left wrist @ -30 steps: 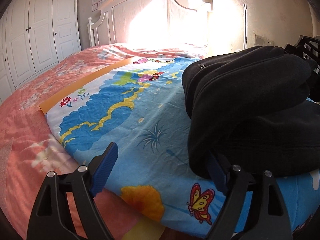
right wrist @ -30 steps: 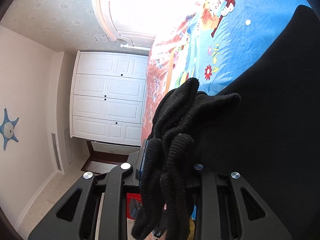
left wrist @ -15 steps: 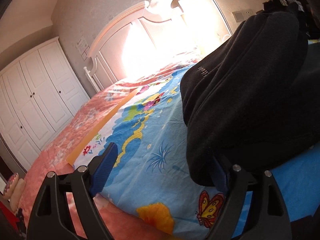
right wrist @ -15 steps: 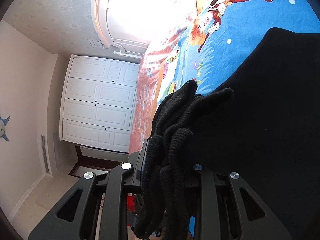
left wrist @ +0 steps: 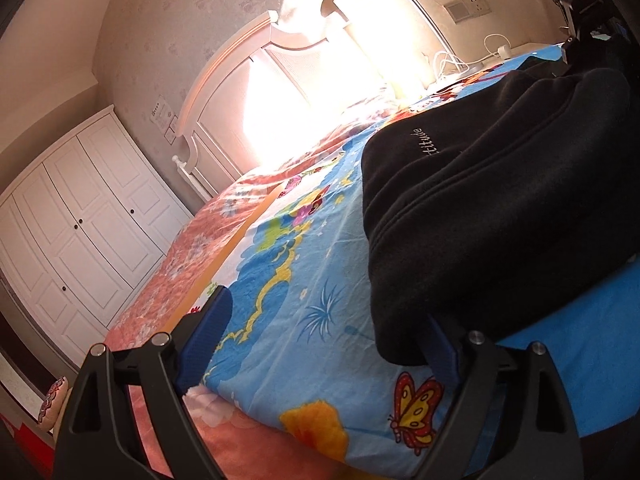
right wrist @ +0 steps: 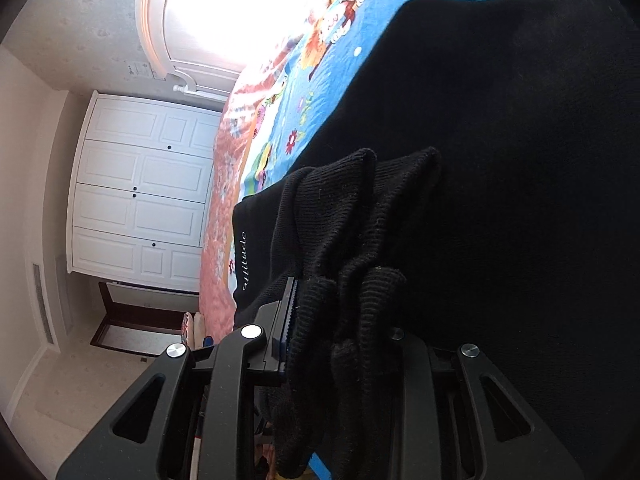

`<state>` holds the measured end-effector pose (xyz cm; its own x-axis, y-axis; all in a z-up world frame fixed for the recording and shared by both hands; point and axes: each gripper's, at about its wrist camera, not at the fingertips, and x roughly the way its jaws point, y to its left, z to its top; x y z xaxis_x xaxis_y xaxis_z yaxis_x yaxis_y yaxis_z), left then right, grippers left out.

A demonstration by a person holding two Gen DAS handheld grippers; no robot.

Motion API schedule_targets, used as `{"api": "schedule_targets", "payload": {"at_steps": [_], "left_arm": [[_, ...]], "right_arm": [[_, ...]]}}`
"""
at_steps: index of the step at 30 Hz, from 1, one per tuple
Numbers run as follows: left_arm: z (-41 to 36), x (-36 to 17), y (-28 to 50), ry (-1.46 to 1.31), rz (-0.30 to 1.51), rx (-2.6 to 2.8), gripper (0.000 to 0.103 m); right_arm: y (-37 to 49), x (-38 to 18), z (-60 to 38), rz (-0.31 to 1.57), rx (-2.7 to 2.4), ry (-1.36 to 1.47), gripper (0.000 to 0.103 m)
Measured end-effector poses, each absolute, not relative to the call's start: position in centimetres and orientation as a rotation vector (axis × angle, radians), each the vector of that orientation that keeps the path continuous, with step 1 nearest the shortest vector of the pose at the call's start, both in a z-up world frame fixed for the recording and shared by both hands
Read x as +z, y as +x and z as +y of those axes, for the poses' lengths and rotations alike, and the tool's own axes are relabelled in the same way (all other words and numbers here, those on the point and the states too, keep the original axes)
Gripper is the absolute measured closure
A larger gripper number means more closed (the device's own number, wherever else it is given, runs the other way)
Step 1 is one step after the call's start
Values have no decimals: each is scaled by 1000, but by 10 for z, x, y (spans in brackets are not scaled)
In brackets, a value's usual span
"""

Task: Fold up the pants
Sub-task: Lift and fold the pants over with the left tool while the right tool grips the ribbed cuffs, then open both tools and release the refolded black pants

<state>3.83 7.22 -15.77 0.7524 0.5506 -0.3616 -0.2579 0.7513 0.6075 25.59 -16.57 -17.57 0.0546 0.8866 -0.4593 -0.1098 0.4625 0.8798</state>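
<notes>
The black pants [left wrist: 492, 216] lie folded in a thick bundle on the blue cartoon sheet [left wrist: 304, 288], white lettering on the upper layer. My left gripper [left wrist: 324, 340] is open; its right finger [left wrist: 440, 344] touches the bundle's near edge, its left finger [left wrist: 208, 328] stands over bare sheet. In the right wrist view the pants [right wrist: 500, 160] fill the right side. My right gripper [right wrist: 336, 336] is shut on the bunched ribbed cuffs [right wrist: 352, 248], held rolled sideways above the bed.
The blue sheet lies over an orange floral bedspread [left wrist: 192, 248]. A white headboard [left wrist: 240, 92] stands at the far end, sunlit. A white wardrobe [left wrist: 76, 220] lines the left wall. Cables and a wall socket [left wrist: 468, 6] are at the far right.
My left gripper has dropped lower and tilted, still open at the bundle's edge. My right gripper has carried the cuffs further over the pants, so more black fabric fills its view.
</notes>
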Motion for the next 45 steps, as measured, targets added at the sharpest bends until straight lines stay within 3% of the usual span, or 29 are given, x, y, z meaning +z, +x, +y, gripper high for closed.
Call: {"api": "schedule_targets", "payload": {"at_steps": [3, 5, 7, 17, 21, 22, 25, 29, 32, 34, 38, 40, 41, 42, 45], "left_arm": [[64, -160, 38, 637, 538, 479, 15], [61, -163, 39, 663, 538, 477, 16], [63, -162, 41, 661, 545, 483, 15], [64, -160, 37, 672, 559, 442, 15], [81, -147, 14, 578, 594, 339, 16], [87, -140, 8, 524, 605, 316, 23], [103, -109, -8, 300, 600, 221, 43], [114, -72, 4, 0, 537, 76, 43], [128, -64, 56, -150, 563, -12, 43], [139, -70, 107, -199, 634, -45, 54], [142, -109, 211, -144, 899, -143, 58], [152, -118, 243, -108, 940, -108, 64], [161, -113, 252, -95, 911, -33, 60], [173, -106, 258, -100, 891, 78, 44], [217, -84, 245, -365, 790, 107, 42]], "right_arm": [[255, -169, -166, 1289, 894, 785, 58], [253, -165, -162, 1264, 893, 764, 55], [252, -163, -160, 1253, 859, 714, 79], [250, -172, -176, 1253, 817, 692, 79], [243, -161, -176, 1220, 800, 601, 61], [241, -160, -175, 1212, 803, 578, 58], [233, -158, -179, 1195, 793, 558, 58], [216, -149, -175, 1158, 741, 418, 55], [198, -141, -161, 1093, 687, 271, 51], [186, -140, -157, 1051, 657, 203, 48], [168, -143, -155, 985, 621, 145, 39], [163, -145, -155, 956, 620, 139, 36], [162, -146, -154, 946, 618, 136, 35], [161, -146, -153, 939, 616, 136, 33], [161, -146, -149, 935, 642, 128, 19]]}}
